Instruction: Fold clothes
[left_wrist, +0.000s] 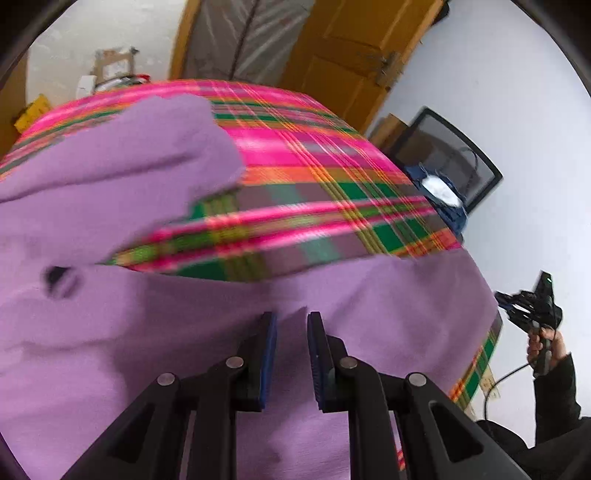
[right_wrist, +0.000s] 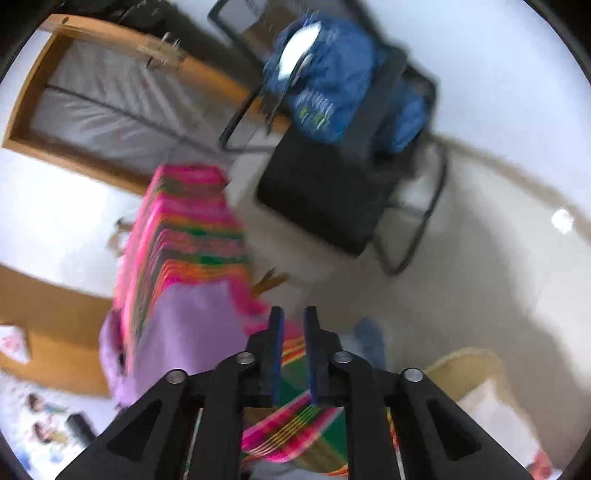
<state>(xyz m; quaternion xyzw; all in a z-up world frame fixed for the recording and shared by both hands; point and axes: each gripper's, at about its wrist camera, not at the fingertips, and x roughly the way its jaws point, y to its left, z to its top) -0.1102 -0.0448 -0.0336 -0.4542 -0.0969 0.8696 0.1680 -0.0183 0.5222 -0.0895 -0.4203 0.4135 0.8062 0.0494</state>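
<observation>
While blur is smearing both views, the left gripper (left_wrist: 291, 317) is hovering spread over the purple garment (left_wrist: 369, 295); the right gripper (right_wrist: 293, 314), also spread, is gripping nothing beside it.

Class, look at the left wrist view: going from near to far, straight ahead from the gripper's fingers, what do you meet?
Left gripper → purple knit garment → pink-and-green plaid cloth → orange-brown wooden door.

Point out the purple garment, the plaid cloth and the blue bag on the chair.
purple garment (left_wrist: 369, 306): left wrist view, flat part just ahead of the fingers.
plaid cloth (left_wrist: 295, 155): left wrist view, bare top beyond the garment.
blue bag (right_wrist: 332, 74): right wrist view, its upper front.
</observation>
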